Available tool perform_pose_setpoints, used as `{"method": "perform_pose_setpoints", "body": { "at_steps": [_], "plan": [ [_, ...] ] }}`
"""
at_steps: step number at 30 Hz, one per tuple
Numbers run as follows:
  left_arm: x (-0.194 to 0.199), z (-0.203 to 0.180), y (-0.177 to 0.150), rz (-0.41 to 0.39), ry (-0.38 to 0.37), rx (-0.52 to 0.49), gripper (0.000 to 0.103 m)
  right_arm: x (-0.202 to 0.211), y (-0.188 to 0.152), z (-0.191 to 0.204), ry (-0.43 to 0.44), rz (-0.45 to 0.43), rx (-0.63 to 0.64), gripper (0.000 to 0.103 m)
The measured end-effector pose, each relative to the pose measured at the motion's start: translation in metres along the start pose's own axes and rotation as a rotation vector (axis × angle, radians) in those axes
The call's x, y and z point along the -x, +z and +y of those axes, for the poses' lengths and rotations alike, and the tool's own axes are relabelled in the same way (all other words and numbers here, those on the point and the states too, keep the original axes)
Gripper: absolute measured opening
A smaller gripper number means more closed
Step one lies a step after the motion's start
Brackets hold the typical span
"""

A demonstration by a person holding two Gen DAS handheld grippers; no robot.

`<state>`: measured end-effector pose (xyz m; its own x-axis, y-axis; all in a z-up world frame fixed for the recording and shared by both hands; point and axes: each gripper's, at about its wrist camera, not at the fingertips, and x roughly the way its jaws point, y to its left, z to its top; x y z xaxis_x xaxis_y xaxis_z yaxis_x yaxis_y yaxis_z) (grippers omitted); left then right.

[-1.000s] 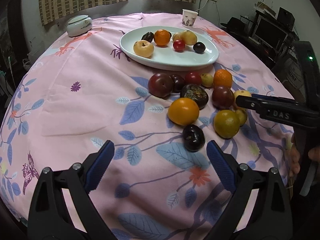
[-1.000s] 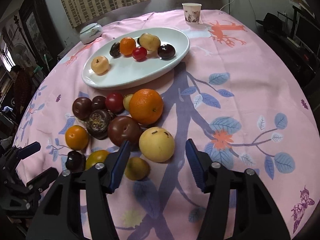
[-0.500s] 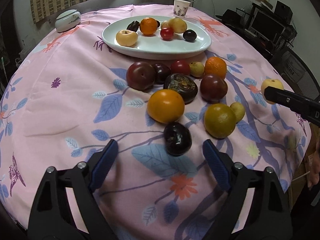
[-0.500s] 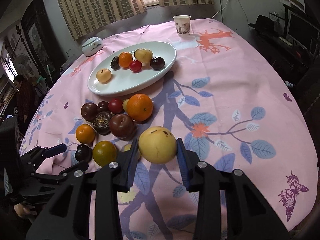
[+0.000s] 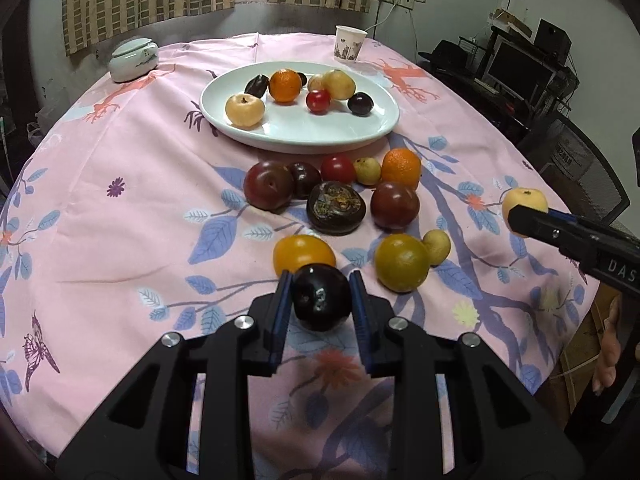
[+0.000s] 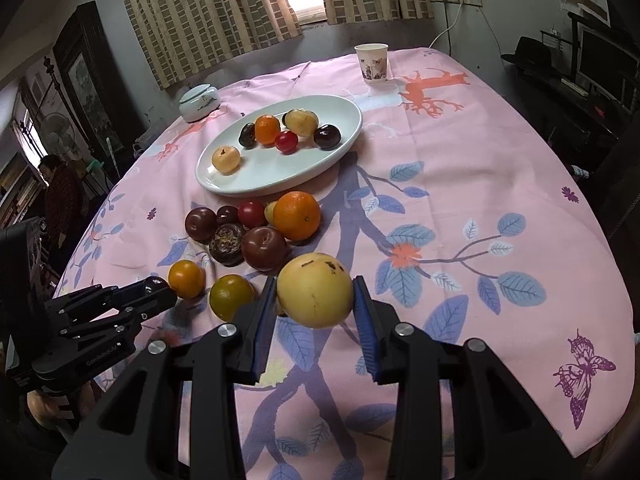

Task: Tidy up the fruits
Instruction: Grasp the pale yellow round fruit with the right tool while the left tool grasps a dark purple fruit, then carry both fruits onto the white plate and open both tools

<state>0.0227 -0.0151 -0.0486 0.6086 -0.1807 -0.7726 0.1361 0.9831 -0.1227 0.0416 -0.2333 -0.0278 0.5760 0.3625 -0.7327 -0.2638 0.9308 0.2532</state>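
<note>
My left gripper point(image 5: 321, 280) has its jaws closing on a dark plum point(image 5: 322, 300), and the blue pads press its sides just above the pink cloth. My right gripper point(image 6: 315, 284) is shut on a big yellow fruit point(image 6: 316, 294), held clear of the table; the left wrist view shows this yellow fruit point(image 5: 524, 200) at the far right. Several loose fruits lie between them, among them an orange point(image 6: 298, 215) and a dark wrinkled fruit point(image 5: 336, 208). Beyond stands a white oval plate point(image 5: 300, 136) holding several fruits.
A paper cup point(image 5: 349, 44) and a lidded ceramic jar point(image 5: 134, 60) stand at the table's far edge. Desks with monitors point(image 5: 520, 68) and a mesh chair point(image 5: 580, 160) crowd the right side. A person point(image 6: 60, 196) stands far left.
The left jaws went from wide open to closed on the dark plum. The right jaws closed on the yellow fruit and raised it off the cloth.
</note>
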Motion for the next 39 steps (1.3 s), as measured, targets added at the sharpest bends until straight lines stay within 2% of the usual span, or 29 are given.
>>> {"method": "perform_pose_setpoints", "body": {
  "at_steps": [14, 19, 23, 28, 33, 35, 39],
  "plan": [
    [0.014, 0.026, 0.013, -0.024, -0.005, 0.042, 0.029, -0.011, 0.004, 0.016, 0.001, 0.026, 0.036, 0.038],
    [0.011, 0.044, 0.039, -0.032, 0.010, 0.056, 0.029, -0.020, 0.009, 0.021, 0.006, 0.046, 0.053, 0.038],
    [0.008, 0.052, 0.075, -0.052, 0.043, 0.026, 0.029, -0.026, 0.019, 0.030, 0.014, 0.057, 0.087, 0.038],
    [-0.014, 0.061, 0.132, -0.048, 0.063, 0.004, 0.029, -0.040, 0.052, 0.050, 0.039, 0.065, 0.166, 0.038],
    [-0.052, 0.082, 0.185, -0.023, 0.077, 0.051, 0.029, -0.073, 0.107, 0.079, 0.052, 0.064, 0.257, 0.038],
    [-0.072, 0.091, 0.199, -0.001, 0.088, 0.066, 0.029, -0.093, 0.128, 0.088, 0.045, 0.055, 0.288, 0.037],
    [-0.106, 0.102, 0.211, 0.063, 0.066, 0.110, 0.029, -0.140, 0.154, 0.090, 0.061, 0.109, 0.271, 0.038]
  ]
}}
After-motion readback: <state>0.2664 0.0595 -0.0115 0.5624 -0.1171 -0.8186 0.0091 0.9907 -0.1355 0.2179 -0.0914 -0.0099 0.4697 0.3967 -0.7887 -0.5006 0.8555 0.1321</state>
